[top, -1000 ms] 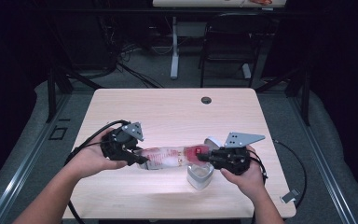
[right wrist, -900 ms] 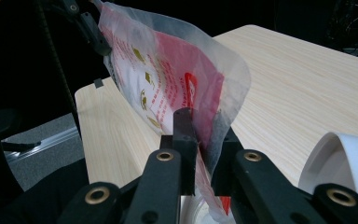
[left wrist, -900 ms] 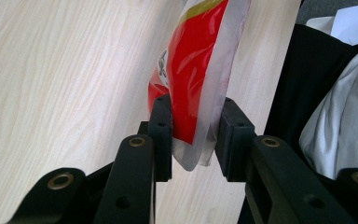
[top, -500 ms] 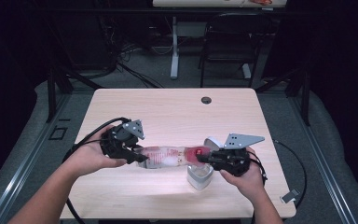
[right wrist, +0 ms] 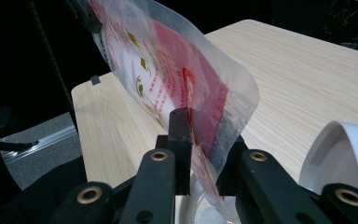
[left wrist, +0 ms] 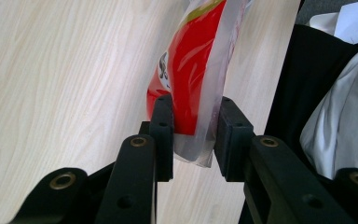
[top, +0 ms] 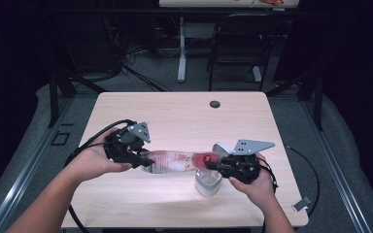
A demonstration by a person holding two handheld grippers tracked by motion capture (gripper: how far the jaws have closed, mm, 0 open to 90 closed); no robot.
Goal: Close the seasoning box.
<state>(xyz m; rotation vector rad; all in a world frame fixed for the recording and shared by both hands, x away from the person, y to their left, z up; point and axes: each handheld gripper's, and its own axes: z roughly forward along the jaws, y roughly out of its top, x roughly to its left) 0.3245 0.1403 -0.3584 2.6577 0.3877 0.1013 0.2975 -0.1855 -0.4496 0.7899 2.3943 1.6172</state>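
Bag (top: 175,161) held level between both grippers above the desk (top: 184,116), near my edge of it, stretched sideways between the two hands. Left gripper (top: 143,160) has one end: in the left gripper view the jaws stand part closed on the sealed bottom strip of the bag (left wrist: 193,93), the left pad against the red print, the right pad close on the clear film, so I read it as gripped. Right gripper (top: 211,165) has the other end; its jaws have just been opening a little, and in the right gripper view the bag (right wrist: 182,88) is between them, one pad on the film, the other with some slack beside it; I cannot say it is let go, I take it as a loosening hold. Below that end sits a small white cup (top: 208,182), rim (right wrist: 340,154) showing just beside the right jaws, and the bag's lower corner hangs into or right over it. Handling, as I judge it: thin plastic film, light, soft, slippery, crumples and sags wherever it is unsupported; contents seem to shift. Best hold is on the flat sealed strips at the ends, pinched squarely, not on the bulging middle where the film slides. Too loose a grip on the right and that end drops onto the cup and may tip it
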